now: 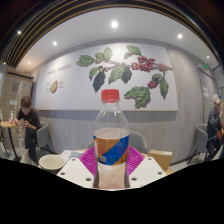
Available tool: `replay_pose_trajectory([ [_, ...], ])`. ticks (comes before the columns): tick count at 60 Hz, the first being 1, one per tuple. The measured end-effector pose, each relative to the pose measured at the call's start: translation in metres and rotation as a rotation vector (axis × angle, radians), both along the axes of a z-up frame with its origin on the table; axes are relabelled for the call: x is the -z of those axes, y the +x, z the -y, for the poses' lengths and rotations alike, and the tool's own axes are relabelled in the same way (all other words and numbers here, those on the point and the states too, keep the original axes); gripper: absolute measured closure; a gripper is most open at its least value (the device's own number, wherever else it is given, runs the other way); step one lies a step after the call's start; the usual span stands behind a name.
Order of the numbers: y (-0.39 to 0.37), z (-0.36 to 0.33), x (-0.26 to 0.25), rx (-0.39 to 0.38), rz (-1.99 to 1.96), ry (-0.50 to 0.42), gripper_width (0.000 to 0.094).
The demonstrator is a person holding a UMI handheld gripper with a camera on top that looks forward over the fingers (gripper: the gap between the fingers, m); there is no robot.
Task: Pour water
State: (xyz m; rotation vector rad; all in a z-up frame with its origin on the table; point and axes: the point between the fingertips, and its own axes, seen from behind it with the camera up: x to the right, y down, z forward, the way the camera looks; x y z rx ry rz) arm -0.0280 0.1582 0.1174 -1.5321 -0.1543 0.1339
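Jaws are clamped on a bottle (111, 140), held upright between the pink pads (90, 161) of the gripper (112, 165), red cap (110, 96) pointing up, long axis vertical. Carrying appears to be in hand; tilting toward the bowl (50, 161) nearby on the table (72, 172) would likely be called for next. A seated person (26, 120) is seen beyond.
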Motion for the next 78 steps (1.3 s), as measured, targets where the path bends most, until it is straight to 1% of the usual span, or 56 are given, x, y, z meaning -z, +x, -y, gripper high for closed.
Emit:
replay_pose_trajectory([
  [1,0.014,0.001,-0.008,-0.009,-0.009,-0.016,0.0596],
  [6,0.022,0.0,-0.004,-0.031,-0.073,-0.042,0.0597],
  [7,0.013,-0.004,0.007,-0.027,-0.075,-0.041,0.0596],
  [9,0.018,-0.001,0.001,-0.038,-0.07,-0.023,0.0597],
  [13,0.012,-0.002,0.005,-0.041,-0.056,-0.025,0.0596],
  [23,0.015,-0.004,0.006,-0.048,-0.008,-0.051,0.0593],
  [25,0.014,-0.003,0.004,-0.049,-0.003,-0.058,0.0564],
  [32,0.012,-0.004,0.004,-0.045,0.009,-0.075,0.0518],
  [38,0.012,-0.004,0.004,-0.04,0.027,-0.083,0.0413],
  [40,0.013,-0.002,0.002,-0.044,0.038,-0.088,0.0354],
  [41,0.013,-0.001,0.003,-0.045,0.046,-0.092,0.0302],
  [44,0.011,0.0,0.008,-0.048,0.075,-0.111,0.0105],
  [45,0.01,-0.002,0.01,-0.048,0.079,-0.111,0.0065],
  [47,0.011,0.003,0.008,-0.053,0.082,-0.11,0.0095],
  [50,0.014,0.008,0.007,-0.043,0.076,-0.108,0.0084],
  [54,0.022,0.016,0.01,-0.025,0.065,-0.13,0.0077],
  [59,0.02,0.03,0.007,-0.025,0.049,-0.155,0.0077],
  [67,0.041,0.085,0.01,-0.035,0.049,-0.177,0.0078],
  [73,0.036,0.13,0.008,-0.071,0.047,-0.185,0.0083],
  [74,0.027,0.128,0.007,-0.078,0.044,-0.19,0.0083],
  [78,0.021,0.164,0.014,-0.124,0.029,-0.221,0.0085],
])
